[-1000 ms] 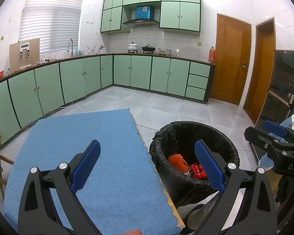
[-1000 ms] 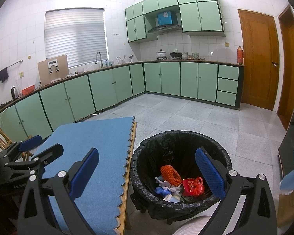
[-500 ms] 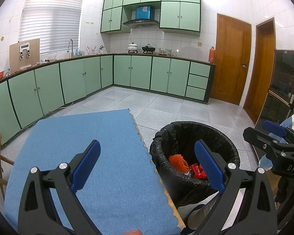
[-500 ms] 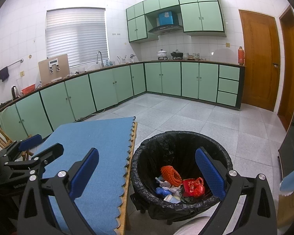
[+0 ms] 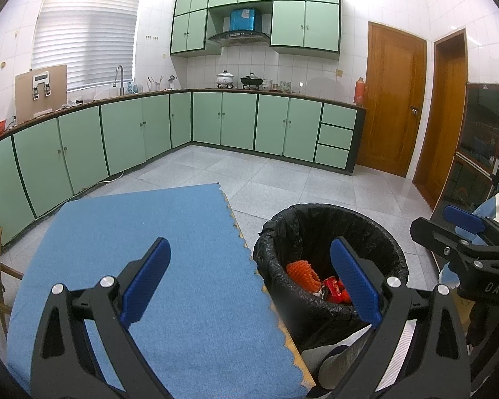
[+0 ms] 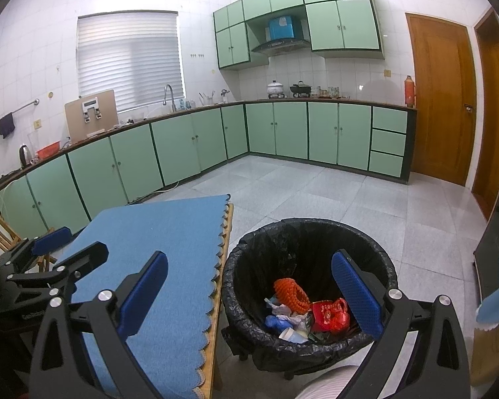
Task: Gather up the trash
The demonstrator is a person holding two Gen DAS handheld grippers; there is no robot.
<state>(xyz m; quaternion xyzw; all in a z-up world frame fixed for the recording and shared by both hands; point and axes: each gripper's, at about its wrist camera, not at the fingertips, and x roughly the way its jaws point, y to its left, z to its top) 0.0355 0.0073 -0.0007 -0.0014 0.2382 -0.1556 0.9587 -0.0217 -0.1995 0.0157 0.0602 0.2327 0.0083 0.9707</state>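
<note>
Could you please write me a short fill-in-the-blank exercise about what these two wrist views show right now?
1. The bin is lined with a ____ plastic bag.
2. The cloth on the table is ____ in colour.
3. Both the left gripper and the right gripper hold ____.
4. The red wrapper lies inside the ____.

Missing words: black; blue; nothing; bin

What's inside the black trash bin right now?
The trash bin holds an orange mesh piece, a red wrapper, crumpled paper and blue scraps; anything beneath is covered.
</note>
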